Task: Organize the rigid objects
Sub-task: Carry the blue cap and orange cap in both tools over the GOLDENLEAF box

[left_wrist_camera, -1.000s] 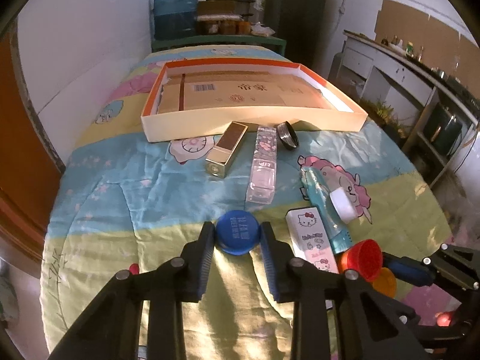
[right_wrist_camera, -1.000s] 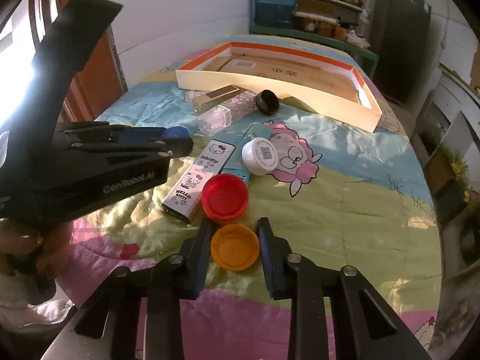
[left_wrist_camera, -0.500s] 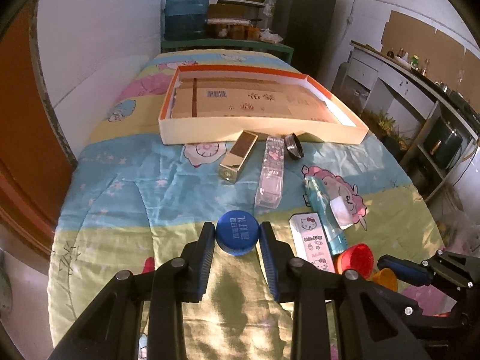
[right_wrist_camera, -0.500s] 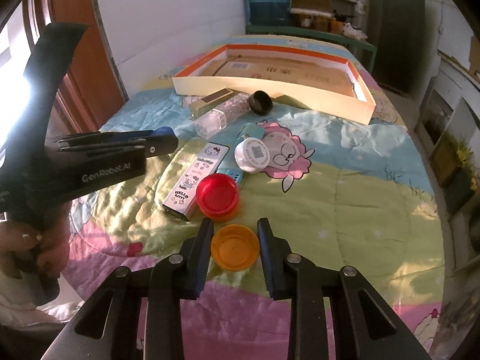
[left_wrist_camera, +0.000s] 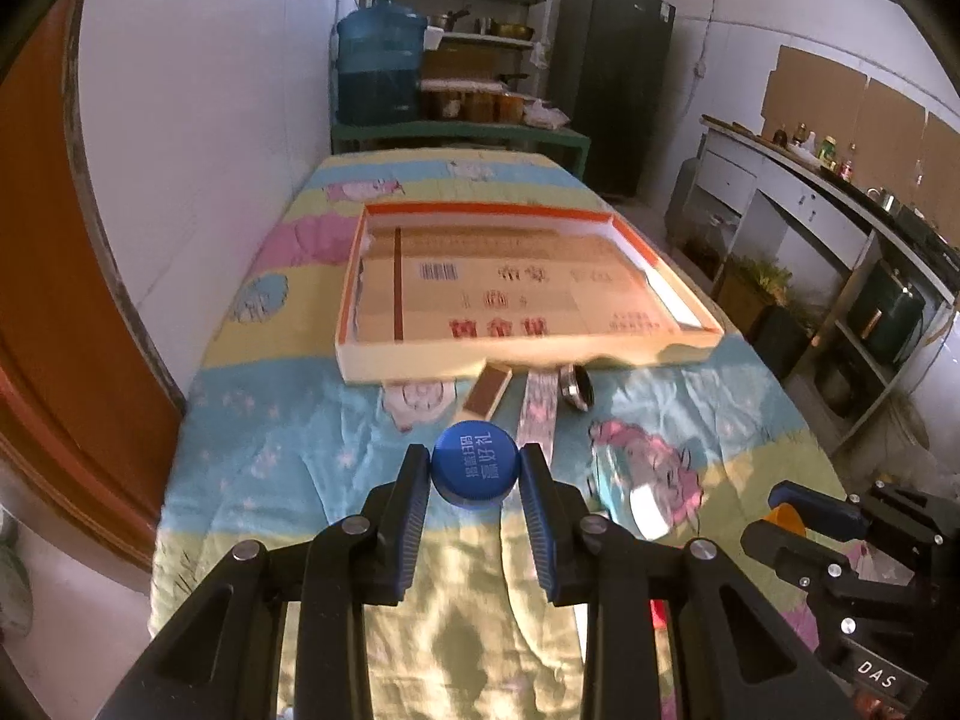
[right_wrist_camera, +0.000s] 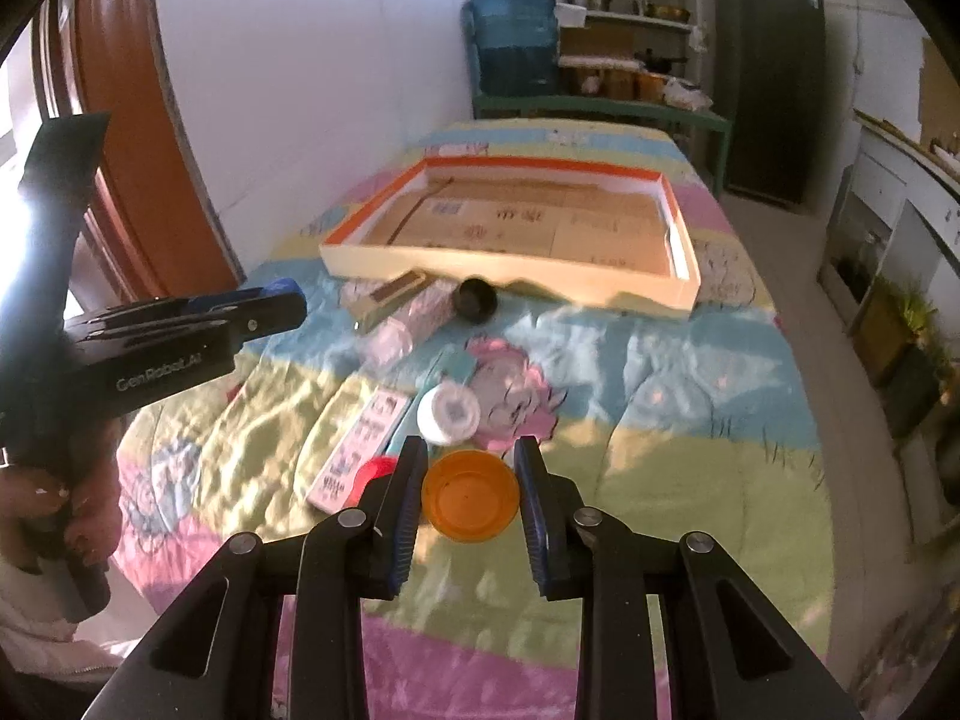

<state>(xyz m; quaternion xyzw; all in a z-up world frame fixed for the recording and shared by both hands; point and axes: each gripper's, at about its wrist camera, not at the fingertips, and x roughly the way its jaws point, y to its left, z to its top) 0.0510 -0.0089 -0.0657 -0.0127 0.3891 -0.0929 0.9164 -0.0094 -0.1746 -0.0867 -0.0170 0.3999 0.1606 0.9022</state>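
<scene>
My left gripper (left_wrist_camera: 475,474) is shut on a blue cap (left_wrist_camera: 474,461) and holds it above the bedspread. My right gripper (right_wrist_camera: 471,495) is shut on an orange cap (right_wrist_camera: 470,503), also lifted. A shallow cardboard tray (left_wrist_camera: 480,360) with an orange rim lies farther along the bed; it also shows in the right wrist view (right_wrist_camera: 510,267). On the spread before it lie a gold box (left_wrist_camera: 487,391), a clear box (left_wrist_camera: 538,408), a black lid (right_wrist_camera: 474,299), a Hello Kitty box (right_wrist_camera: 360,450), a red cap (right_wrist_camera: 372,471) and a white-capped bottle (right_wrist_camera: 450,411).
The bed's left side runs along a white wall and a brown door (left_wrist_camera: 54,300). A green shelf with a blue water jug (left_wrist_camera: 377,69) stands beyond the bed. Cabinets (left_wrist_camera: 840,228) line the right. The left gripper (right_wrist_camera: 180,336) shows in the right view.
Both grippers have risen with their caps and moved toward the tray. The objects on the spread have not moved.
</scene>
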